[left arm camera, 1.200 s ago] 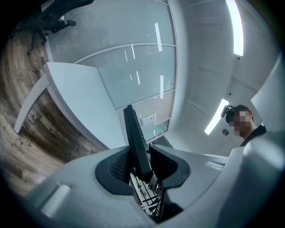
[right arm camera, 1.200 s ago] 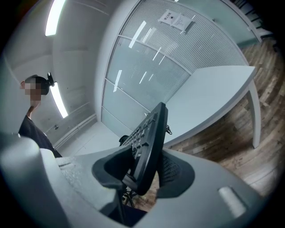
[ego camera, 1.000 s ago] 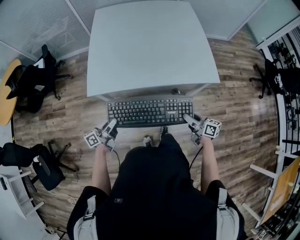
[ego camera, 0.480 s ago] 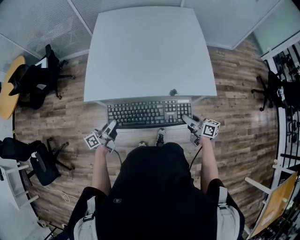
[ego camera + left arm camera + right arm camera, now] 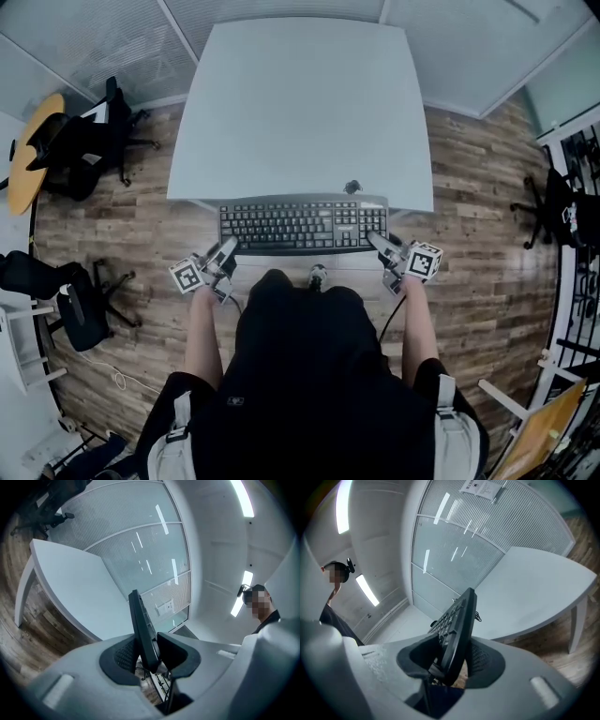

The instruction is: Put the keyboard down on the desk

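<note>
I hold a black keyboard (image 5: 302, 226) level in the air at the near edge of the white desk (image 5: 300, 103). My left gripper (image 5: 225, 253) is shut on the keyboard's left end and my right gripper (image 5: 377, 243) is shut on its right end. In the left gripper view the keyboard (image 5: 143, 625) stands edge-on between the two black pads. The right gripper view shows the keyboard (image 5: 457, 630) pinched the same way, with the desk (image 5: 534, 592) beyond it. A coiled dark cable (image 5: 352, 187) lies on the desk just behind the keyboard.
Black office chairs stand on the wooden floor at the left (image 5: 84, 141), lower left (image 5: 80, 314) and right (image 5: 558, 211). A round wooden table (image 5: 28, 150) is at the far left. Glass partition walls (image 5: 136, 541) run behind the desk.
The keyboard has moved forward with both grippers, from in front of the desk's near edge to over that edge. Both grips have stayed the same.
</note>
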A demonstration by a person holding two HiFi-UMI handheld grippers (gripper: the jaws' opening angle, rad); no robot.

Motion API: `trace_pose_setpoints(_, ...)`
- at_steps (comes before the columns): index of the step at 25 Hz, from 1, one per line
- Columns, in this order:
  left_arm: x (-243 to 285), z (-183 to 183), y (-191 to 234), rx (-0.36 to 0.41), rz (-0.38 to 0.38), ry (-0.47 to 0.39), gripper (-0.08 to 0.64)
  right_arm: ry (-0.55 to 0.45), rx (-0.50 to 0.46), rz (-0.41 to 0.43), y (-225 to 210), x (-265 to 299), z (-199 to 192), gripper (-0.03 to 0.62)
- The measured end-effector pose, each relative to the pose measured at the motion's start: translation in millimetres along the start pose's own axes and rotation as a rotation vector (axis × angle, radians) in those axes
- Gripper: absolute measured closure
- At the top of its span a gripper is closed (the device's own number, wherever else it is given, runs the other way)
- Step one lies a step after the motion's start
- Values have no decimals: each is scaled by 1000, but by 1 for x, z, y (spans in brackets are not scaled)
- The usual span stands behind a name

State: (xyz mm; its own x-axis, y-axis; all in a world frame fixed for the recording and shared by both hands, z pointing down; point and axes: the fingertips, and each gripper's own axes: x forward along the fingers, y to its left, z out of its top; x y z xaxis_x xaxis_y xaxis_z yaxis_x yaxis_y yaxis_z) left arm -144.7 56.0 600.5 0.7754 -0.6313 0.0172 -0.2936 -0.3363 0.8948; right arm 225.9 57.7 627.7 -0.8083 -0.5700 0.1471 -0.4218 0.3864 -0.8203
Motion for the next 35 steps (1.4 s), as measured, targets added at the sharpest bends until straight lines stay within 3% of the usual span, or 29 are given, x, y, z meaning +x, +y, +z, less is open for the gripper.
trace_pose_setpoints(10, 1, 3, 9, -3, 21, -10, 449, 46, -8, -16, -18, 9, 1, 434)
trace_pose_setpoints(17, 30, 35, 37, -32, 6, 14, 448, 30, 11, -44, -29, 38, 27, 434)
trace_pose_setpoints(26, 76, 101, 92, -29, 24, 92, 443, 31, -18, -106, -51, 94, 78, 434)
trace_pose_setpoints(33, 107, 160, 140, 55, 58, 141, 436, 29, 0, -130, -76, 150, 109, 433)
trace_pose_setpoints(35, 112, 173, 158, 24, 67, 145, 436, 30, -2, -143, -84, 169, 119, 433)
